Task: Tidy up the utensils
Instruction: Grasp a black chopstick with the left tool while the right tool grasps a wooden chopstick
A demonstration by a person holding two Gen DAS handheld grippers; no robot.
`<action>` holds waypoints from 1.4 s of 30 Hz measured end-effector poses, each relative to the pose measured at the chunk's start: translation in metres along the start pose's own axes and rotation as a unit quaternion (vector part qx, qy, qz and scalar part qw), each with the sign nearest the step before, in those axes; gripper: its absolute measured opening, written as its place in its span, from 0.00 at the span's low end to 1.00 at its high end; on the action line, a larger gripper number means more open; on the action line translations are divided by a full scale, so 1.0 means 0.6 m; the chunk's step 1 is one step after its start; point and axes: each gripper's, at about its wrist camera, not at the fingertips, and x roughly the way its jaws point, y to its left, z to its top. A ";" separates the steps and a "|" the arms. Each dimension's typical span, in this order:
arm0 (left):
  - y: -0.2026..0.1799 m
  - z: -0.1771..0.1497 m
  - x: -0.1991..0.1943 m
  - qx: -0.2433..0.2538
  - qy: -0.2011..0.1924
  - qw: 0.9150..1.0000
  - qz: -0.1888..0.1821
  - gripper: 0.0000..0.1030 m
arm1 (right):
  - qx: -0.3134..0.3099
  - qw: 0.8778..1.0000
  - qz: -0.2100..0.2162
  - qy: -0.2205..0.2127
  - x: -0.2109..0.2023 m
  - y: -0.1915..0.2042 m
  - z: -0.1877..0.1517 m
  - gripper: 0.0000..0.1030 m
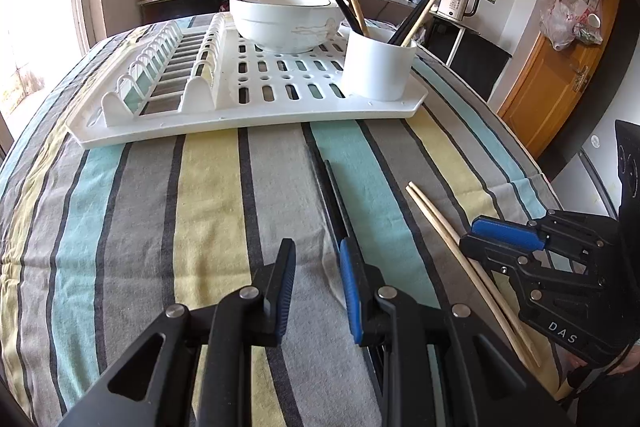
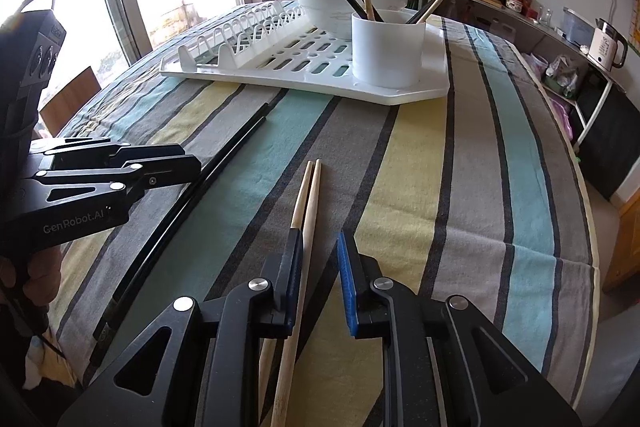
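Note:
A white utensil cup (image 1: 378,67) (image 2: 388,47) stands on the near corner of a white drying rack (image 1: 240,111) (image 2: 400,93) and holds several black and wooden chopsticks. A black chopstick pair (image 1: 330,187) (image 2: 192,187) lies on the striped cloth and runs under the blue-padded finger of my left gripper (image 1: 316,251) (image 2: 191,157). That gripper is open, with only cloth showing between its pads. A wooden chopstick pair (image 2: 310,195) (image 1: 436,219) lies between the jaws of my right gripper (image 2: 319,241) (image 1: 468,235), against the black finger. The blue pad stands apart from it, so this gripper is open.
Stacked white bowls (image 1: 288,23) (image 2: 332,11) sit on the rack behind the cup. The rack's plate slots (image 1: 160,67) are on its left. The table's right edge (image 2: 588,227) drops off near a shelf. A counter with a pot and a kettle (image 1: 460,1) is beyond.

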 end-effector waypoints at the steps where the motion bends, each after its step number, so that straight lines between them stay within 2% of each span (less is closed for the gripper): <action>1: -0.001 0.001 0.001 0.001 0.001 1.000 -0.001 0.23 | 0.002 1.000 -0.001 0.000 -0.001 -0.003 -0.001 0.22; 5: -0.004 0.002 0.000 0.004 0.000 1.000 -0.001 0.24 | 0.008 1.000 -0.028 0.012 0.000 -0.016 -0.005 0.23; 13: 0.004 0.002 -0.002 -0.002 0.000 1.000 0.004 0.24 | 0.012 1.000 0.003 -0.004 -0.009 -0.005 -0.007 0.23; 22: 0.006 0.000 -0.004 -0.003 0.000 1.000 0.006 0.24 | 0.014 1.000 0.011 -0.011 -0.014 0.002 -0.003 0.23; 27: 0.005 -0.001 -0.003 -0.003 0.001 1.000 0.004 0.24 | 0.003 1.000 0.013 -0.001 -0.001 0.013 -0.003 0.23; 35: 0.005 -0.002 0.001 -0.006 0.005 1.000 0.004 0.24 | -0.019 1.000 -0.023 0.010 0.010 0.030 0.002 0.24; 42: -0.003 0.013 0.012 0.003 0.011 1.000 0.006 0.24 | 0.030 0.998 -0.053 0.009 0.012 -0.023 0.010 0.24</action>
